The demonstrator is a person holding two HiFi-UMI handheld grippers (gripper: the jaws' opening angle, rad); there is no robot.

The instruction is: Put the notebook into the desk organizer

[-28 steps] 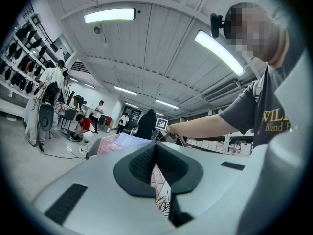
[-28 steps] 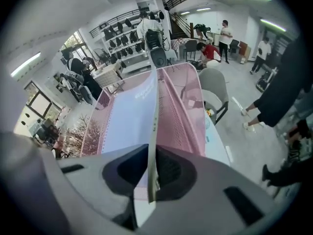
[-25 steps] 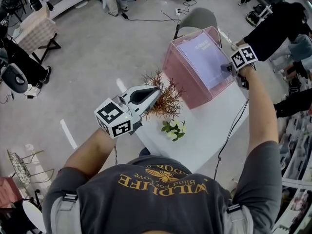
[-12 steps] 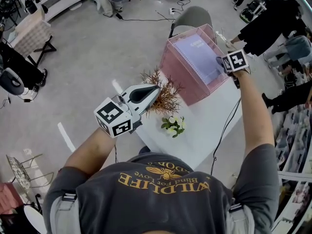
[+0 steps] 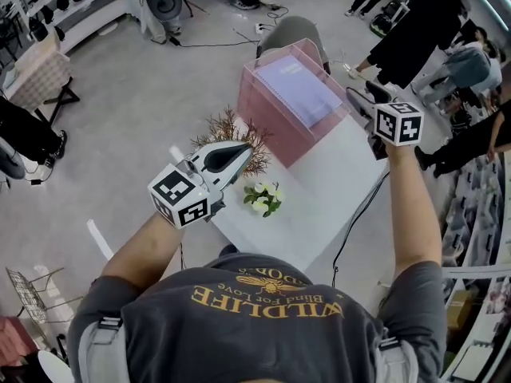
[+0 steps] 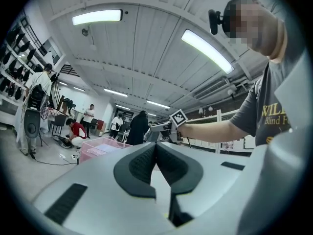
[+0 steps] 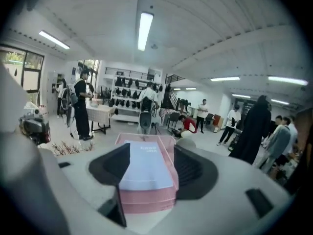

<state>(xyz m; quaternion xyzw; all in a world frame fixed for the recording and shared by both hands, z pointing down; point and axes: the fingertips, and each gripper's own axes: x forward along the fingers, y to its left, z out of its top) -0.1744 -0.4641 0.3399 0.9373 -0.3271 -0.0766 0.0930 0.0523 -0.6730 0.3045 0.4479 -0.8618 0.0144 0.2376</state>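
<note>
Since the pale lilac spiral notebook (image 5: 297, 90) lies flat in the top of the pink plastic desk organizer (image 5: 267, 110), its long axis pointing away from the right gripper (image 5: 359, 100), that gripper stands just beside the organizer, jaws apart and empty. The left gripper (image 5: 242, 150), farther from the organizer, is clenched on nothing.
</note>
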